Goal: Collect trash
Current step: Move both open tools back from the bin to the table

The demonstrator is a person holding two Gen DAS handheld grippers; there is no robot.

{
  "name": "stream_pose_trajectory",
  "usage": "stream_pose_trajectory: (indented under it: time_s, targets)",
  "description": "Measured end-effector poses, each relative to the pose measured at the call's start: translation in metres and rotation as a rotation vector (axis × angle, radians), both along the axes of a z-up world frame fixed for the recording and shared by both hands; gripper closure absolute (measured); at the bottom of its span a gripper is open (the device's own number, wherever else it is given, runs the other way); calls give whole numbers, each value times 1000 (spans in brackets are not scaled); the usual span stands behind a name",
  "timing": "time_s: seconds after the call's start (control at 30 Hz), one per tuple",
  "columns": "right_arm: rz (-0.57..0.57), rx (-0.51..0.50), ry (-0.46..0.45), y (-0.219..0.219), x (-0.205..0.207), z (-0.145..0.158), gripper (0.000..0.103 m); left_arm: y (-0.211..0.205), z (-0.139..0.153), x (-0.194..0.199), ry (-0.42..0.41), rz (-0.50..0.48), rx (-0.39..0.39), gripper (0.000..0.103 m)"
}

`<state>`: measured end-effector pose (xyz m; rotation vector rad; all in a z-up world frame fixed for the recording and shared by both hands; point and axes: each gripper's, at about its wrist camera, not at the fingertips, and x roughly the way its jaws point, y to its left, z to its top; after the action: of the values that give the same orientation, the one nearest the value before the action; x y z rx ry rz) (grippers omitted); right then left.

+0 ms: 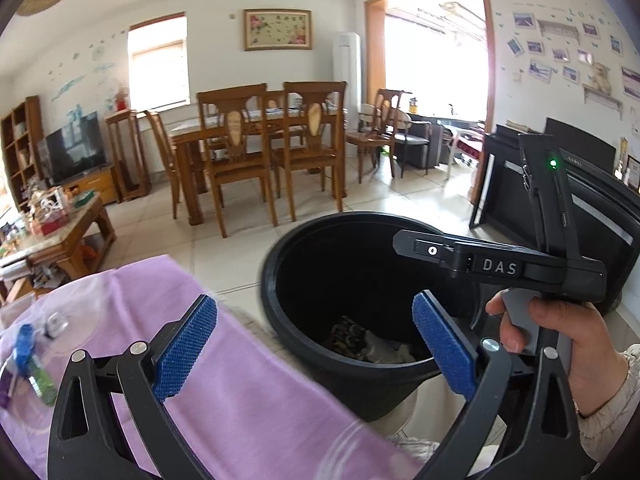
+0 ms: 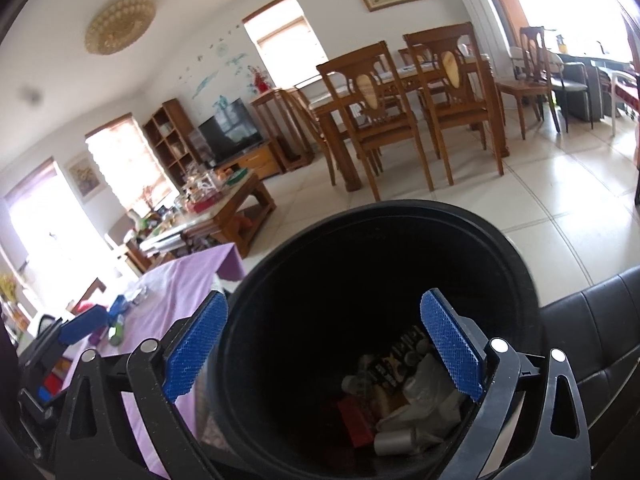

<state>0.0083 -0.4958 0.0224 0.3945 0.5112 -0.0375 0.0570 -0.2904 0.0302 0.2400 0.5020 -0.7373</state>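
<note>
A black round bin [image 1: 280, 248] stands beside a table with a purple cloth [image 1: 240, 360]. Crumpled wrappers and packets [image 2: 400, 396] lie at the bin's bottom. My left gripper [image 1: 316, 346] is open at the bin's near rim, one blue pad over the cloth and the other over the bin's mouth, with nothing between them. My right gripper [image 2: 324, 350] hangs open over the bin's mouth, also empty. A hand [image 1: 560, 340] holds the right tool's handle at the right of the left wrist view. More plastic wrappers and a blue and green item [image 1: 28, 356] lie on the cloth at far left.
A black leather seat [image 2: 600, 320] lies right of the bin. Beyond it is pale tiled floor [image 1: 400, 200], then a wooden dining table with chairs [image 1: 256, 140]. A cluttered coffee table [image 1: 60, 232] stands at left and a black piano [image 1: 580, 184] at right.
</note>
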Motion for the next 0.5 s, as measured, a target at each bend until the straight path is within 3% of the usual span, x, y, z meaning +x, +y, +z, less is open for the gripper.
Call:
stream_pose_trajectory:
  time_s: [0.5]
  targets:
    - [211,-89,53,147,70,21,5,151,10,43,30,254,-76,5]
